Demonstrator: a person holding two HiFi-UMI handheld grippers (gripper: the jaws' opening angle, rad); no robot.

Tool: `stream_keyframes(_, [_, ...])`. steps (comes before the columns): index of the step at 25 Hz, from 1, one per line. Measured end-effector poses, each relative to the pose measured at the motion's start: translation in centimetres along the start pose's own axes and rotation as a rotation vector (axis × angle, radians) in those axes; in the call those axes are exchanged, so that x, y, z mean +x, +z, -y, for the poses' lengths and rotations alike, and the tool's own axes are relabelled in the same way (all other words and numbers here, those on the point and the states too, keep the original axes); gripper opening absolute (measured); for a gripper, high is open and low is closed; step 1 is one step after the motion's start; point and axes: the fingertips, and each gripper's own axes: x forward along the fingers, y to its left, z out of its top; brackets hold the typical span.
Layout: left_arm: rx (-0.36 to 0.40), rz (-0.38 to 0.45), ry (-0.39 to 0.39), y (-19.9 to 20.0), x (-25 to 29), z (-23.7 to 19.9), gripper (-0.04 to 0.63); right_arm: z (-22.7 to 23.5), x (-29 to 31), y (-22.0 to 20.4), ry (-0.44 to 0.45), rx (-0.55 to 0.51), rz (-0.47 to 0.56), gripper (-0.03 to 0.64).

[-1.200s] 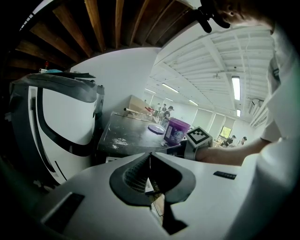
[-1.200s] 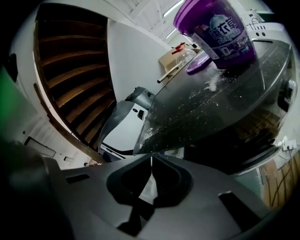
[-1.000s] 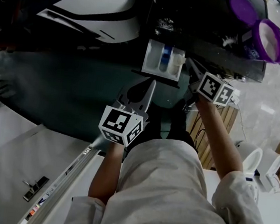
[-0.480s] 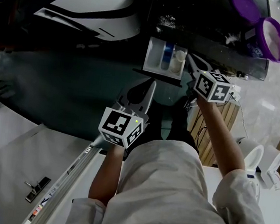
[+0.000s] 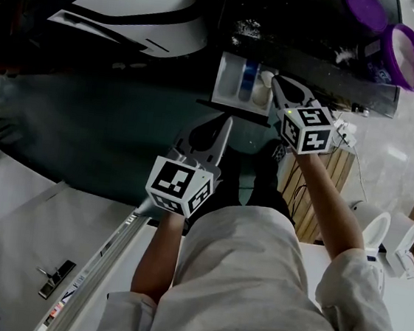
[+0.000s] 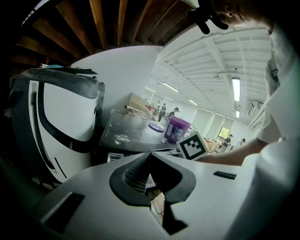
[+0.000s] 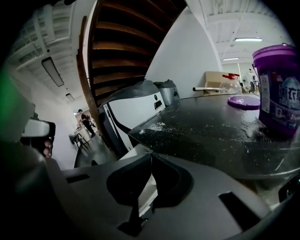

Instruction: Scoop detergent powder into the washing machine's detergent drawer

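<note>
Two grippers show in the head view: the right gripper (image 5: 276,81) sits at the right side of the open drawer (image 5: 223,77), the left gripper (image 5: 226,124) hangs lower, apart from it, and the purple tub (image 5: 384,53) stands open on the machine top (image 5: 297,23). The left gripper view shows its fingers (image 6: 132,172) pressed together on nothing. The right gripper view shows fingers (image 7: 125,180) likewise met, empty, above the white drawer.

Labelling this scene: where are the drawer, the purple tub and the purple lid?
drawer (image 5: 228,80), head view, left compartment
tub (image 7: 277,93), right gripper view, labelled side wall
lid (image 7: 242,101), right gripper view, top face
</note>
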Motion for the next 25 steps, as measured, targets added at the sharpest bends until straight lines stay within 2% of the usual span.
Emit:
stream_keyframes(7, [-0.001,0.001,0.001,-0.1,0.0,0.0,0.020,-1.0,0.2,0.2,-0.008,-0.174,-0.016,0.009])
stream_keyframes(15, [-0.004,0.001,0.010,-0.3,-0.3,-0.1,0.020,-1.5,0.3,0.2,-0.021,-0.278,-0.020,0.009])
stream_keyframes(21, [-0.008,0.001,0.017,-0.3,-0.4,-0.4,0.020,-2.6,0.5,-0.2,-0.044,-0.477,-0.034,0.009])
stream_keyframes(25, [-0.007,0.000,0.016,-0.3,-0.4,-0.4,0.020,-3.2,0.5,-0.7,-0.049,-0.564,-0.042,0.009])
